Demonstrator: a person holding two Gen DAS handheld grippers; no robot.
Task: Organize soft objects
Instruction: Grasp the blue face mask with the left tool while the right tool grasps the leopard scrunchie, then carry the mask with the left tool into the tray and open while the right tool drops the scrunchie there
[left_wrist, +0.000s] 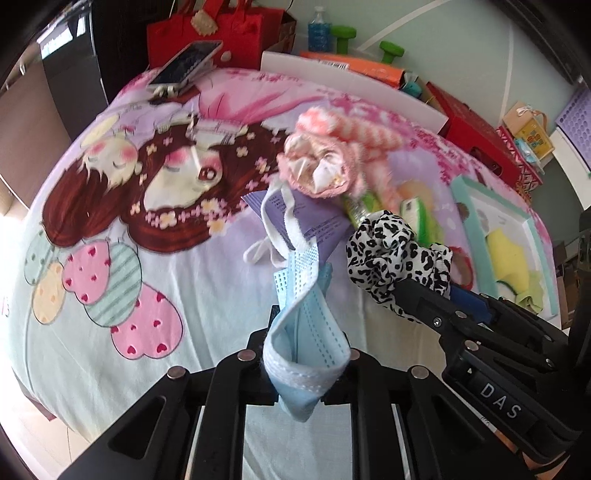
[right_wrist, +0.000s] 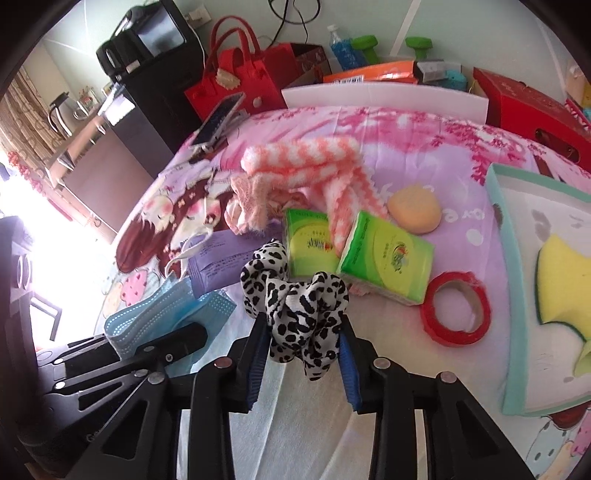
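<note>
Left wrist — blue mask (left_wrist: 308, 332) in left gripper (left_wrist: 306, 363); scrunchie (right_wrist: 299, 306) in right gripper (right_wrist: 301, 354).

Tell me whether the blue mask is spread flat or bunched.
Bunched. The mask is crumpled into folds and pinched in the left tongs, its white ear loop trailing loose.

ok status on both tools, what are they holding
Left tool shut on blue face mask. Right tool shut on leopard scrunchie. Teal tray to the right, red tape roll lying between.
</note>
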